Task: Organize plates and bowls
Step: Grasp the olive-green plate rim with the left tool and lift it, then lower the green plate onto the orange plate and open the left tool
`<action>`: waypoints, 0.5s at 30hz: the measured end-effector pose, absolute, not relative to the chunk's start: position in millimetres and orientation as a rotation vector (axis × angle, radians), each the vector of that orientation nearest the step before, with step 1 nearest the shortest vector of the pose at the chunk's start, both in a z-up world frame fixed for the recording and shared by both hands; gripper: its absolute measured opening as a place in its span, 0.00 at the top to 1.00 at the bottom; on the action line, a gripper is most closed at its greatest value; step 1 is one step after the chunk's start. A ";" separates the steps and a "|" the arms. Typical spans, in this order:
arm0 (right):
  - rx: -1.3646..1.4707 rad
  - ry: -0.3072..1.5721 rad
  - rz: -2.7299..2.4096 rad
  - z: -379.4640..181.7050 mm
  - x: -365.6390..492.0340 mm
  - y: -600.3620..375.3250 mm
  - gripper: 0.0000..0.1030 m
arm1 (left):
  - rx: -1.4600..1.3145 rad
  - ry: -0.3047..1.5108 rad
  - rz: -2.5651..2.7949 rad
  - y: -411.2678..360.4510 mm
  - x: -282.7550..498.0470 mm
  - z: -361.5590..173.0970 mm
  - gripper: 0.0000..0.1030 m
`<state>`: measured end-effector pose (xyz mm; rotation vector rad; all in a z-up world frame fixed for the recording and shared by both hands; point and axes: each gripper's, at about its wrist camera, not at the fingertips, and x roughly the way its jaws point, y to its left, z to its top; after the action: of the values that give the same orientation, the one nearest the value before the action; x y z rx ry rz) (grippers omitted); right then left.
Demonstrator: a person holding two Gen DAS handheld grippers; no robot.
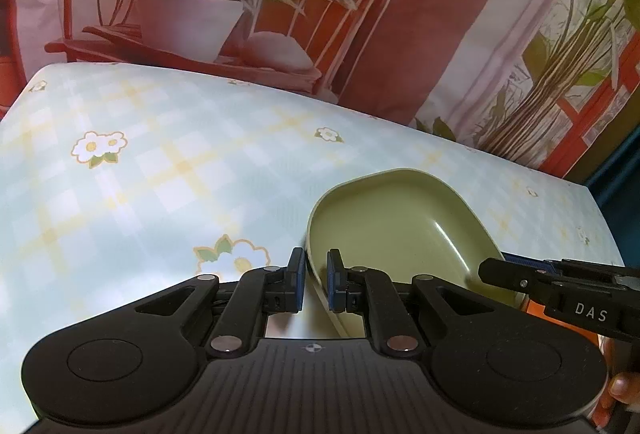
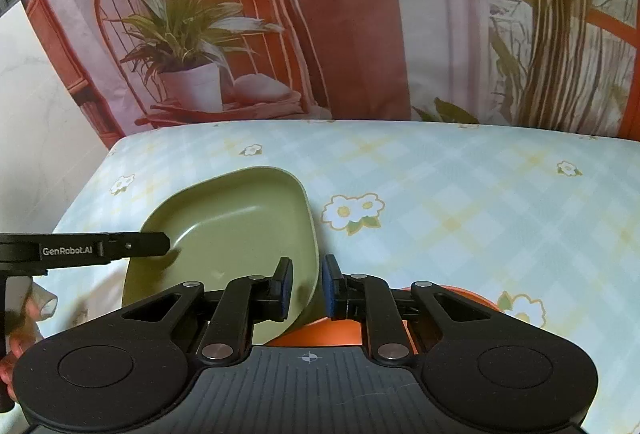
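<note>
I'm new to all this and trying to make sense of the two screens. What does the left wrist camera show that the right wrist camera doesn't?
Only the left wrist view shows the left tongs straddling the left rim of the green dish, and lettering reading DAS on the other tool.

Only the right wrist view shows the right tongs over the dish's right rim, a wide stretch of the orange dish beneath the green one, and the GenRobot.AI label.

Both show the green dish, the flowered tablecloth and the backdrop picturing a potted plant.
</note>
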<state>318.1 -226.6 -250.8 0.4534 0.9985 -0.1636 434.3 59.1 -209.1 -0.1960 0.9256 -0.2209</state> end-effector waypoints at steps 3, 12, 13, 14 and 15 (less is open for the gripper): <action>0.448 0.997 -0.167 -250.5 318.4 -225.8 0.86 | -0.188 0.914 -0.222 58.5 431.8 -206.1 0.89; 0.465 0.924 -0.166 -233.3 312.9 -228.7 0.90 | -0.163 0.855 -0.223 57.9 417.8 -171.8 0.89; 0.465 0.914 -0.164 -230.0 311.7 -229.2 0.90 | -0.159 0.848 -0.223 57.0 415.7 -167.1 0.89; 0.466 0.904 -0.164 -226.4 310.5 -229.8 0.90 | -0.155 0.842 -0.223 55.2 414.1 -163.4 0.89; 0.468 0.893 -0.163 -222.8 309.2 -230.5 0.91 | -0.151 0.833 -0.224 53.5 411.2 -157.8 0.89</action>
<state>309.2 -230.5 -222.8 0.4681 0.8926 -0.1633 411.2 53.5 -157.8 -0.1510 0.8331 -0.2241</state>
